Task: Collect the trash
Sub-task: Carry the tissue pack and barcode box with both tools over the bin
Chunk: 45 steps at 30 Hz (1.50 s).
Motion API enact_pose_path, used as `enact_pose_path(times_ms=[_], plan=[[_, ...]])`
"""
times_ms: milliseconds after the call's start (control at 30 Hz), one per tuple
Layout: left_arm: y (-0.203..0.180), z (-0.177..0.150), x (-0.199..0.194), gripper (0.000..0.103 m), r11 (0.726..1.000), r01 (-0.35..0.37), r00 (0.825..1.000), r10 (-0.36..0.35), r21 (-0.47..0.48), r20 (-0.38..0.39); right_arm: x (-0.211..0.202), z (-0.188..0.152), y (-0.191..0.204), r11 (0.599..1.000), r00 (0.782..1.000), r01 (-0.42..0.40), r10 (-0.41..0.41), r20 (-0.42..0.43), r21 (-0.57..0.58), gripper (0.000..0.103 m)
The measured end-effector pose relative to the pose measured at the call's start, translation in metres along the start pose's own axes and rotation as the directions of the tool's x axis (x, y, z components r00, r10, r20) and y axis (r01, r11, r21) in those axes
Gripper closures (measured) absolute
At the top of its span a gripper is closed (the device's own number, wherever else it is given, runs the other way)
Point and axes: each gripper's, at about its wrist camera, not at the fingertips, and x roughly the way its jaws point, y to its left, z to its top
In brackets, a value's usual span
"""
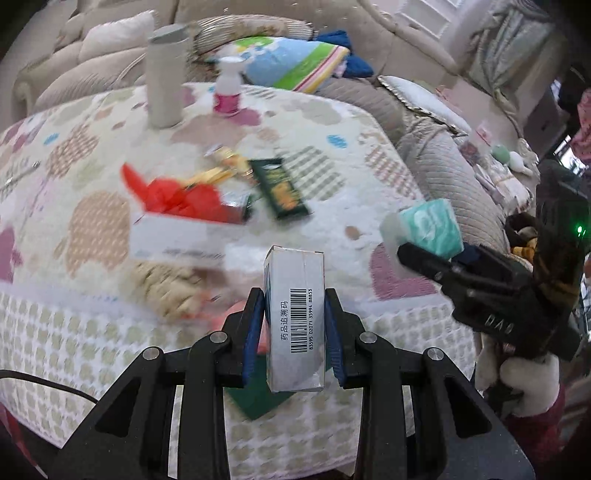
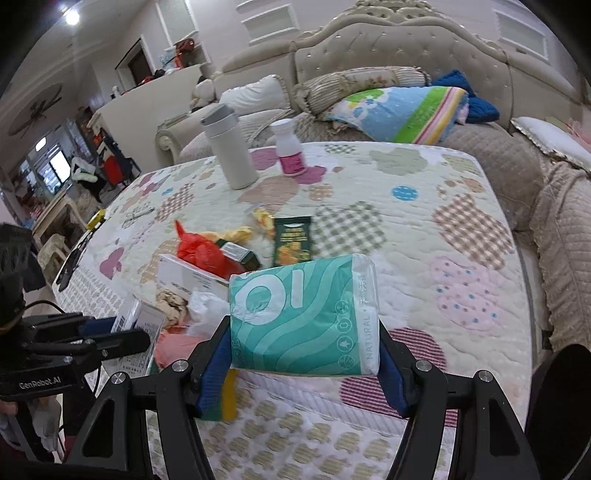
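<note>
Quilted patchwork cover (image 2: 461, 236) spread over table across frame centre. Cream tufted sofa (image 2: 402, 44) set behind, at upper right; striped bolster (image 2: 354, 83) and colourful folded blanket (image 2: 402, 110) laid on seat. Pale panelled wall (image 2: 229, 26) seen at upper centre. Ceiling lamp (image 2: 72, 16) lit at upper left. Bright window (image 2: 59, 166) at far left.
</note>
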Motion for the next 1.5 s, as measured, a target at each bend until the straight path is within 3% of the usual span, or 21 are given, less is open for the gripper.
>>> enact_pose_path(times_ms=[267, 600, 800, 1267, 1500], plan=[[-0.038, 0.02, 0.019, 0.073, 0.999, 0.027, 1.0, -0.026, 0.04, -0.008, -0.019, -0.009, -0.036, 0.997, 0.999, 0.032, -0.033, 0.016, 0.067, 0.036], [-0.063, 0.026, 0.032, 0.073, 0.998, 0.047, 0.999, -0.045, 0.053, -0.03, -0.043, -0.023, -0.094, 0.977, 0.999, -0.044, 0.042, 0.015, 0.209, 0.036], [-0.091, 0.029, 0.036, 0.073, 0.993, 0.073, 0.997, -0.07, 0.094, -0.037, -0.058, -0.031, -0.121, 0.964, 1.0, -0.019, 0.015, 0.015, 0.264, 0.036], [-0.215, 0.026, 0.061, 0.073, 0.949, 0.154, 0.987, -0.134, 0.277, -0.091, -0.093, -0.071, -0.192, 0.92, 0.987, 0.146, -0.159, 0.005, 0.364, 0.036], [-0.263, 0.027, 0.091, 0.073, 0.931, 0.233, 0.969, -0.197, 0.281, -0.152, -0.106, -0.093, -0.23, 0.881, 0.971, 0.223, -0.237, -0.019, 0.417, 0.035]])
